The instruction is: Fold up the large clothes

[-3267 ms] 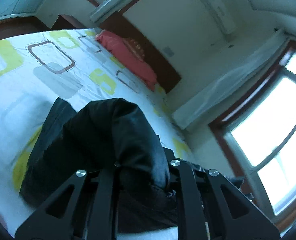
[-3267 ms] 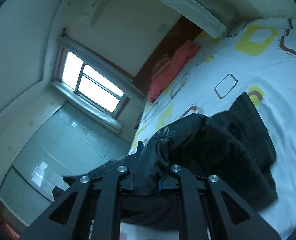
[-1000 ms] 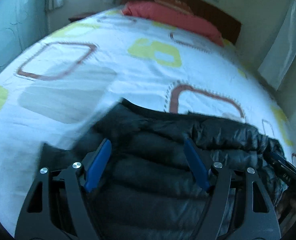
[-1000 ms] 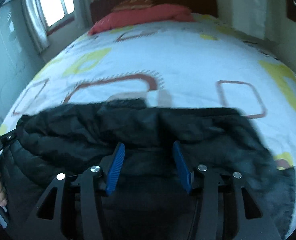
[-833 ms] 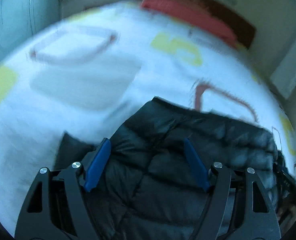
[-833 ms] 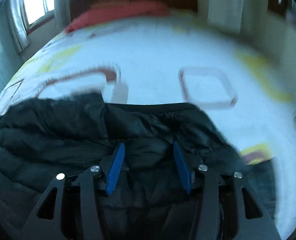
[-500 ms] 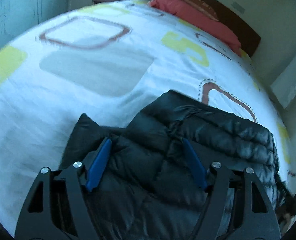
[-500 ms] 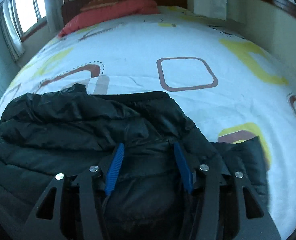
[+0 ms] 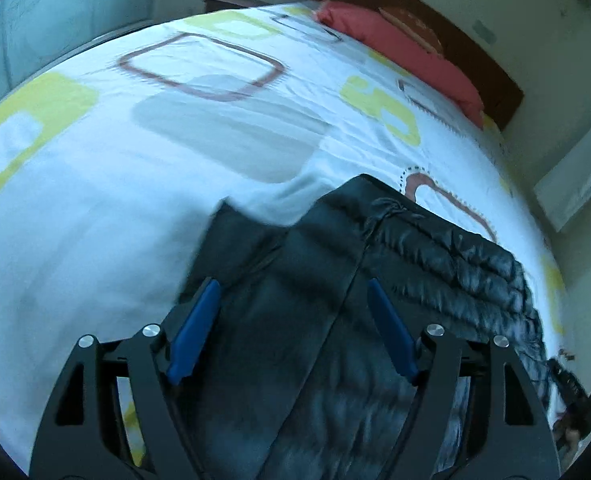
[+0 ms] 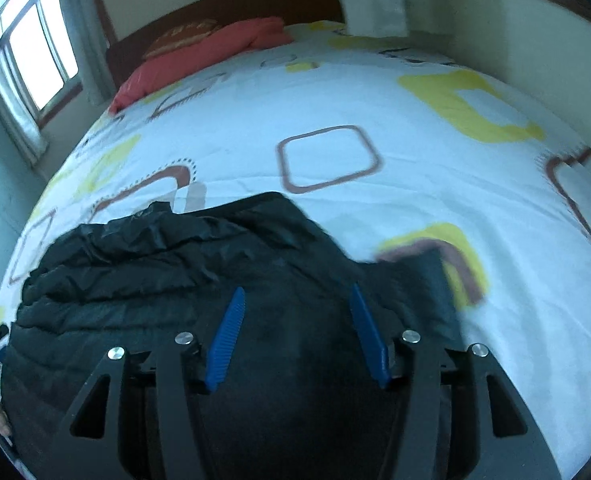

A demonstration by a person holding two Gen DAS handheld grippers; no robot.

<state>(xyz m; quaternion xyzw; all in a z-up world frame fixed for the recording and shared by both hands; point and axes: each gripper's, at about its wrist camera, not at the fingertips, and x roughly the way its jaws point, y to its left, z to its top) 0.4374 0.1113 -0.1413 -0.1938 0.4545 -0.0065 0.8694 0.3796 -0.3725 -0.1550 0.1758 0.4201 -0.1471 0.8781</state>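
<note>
we are holding both tongs over a black puffer jacket (image 9: pixel 435 264) lying on the near part of a bed (image 9: pixel 115 208) with a patterned white sheet. left gripper (image 9: pixel 291 300): jaws spread wide, gripping nothing. right gripper (image 10: pixel 297 304): jaws apart and opening, pads clear of the jacket. red pillow (image 10: pixel 211 52) lying at the headboard.
</note>
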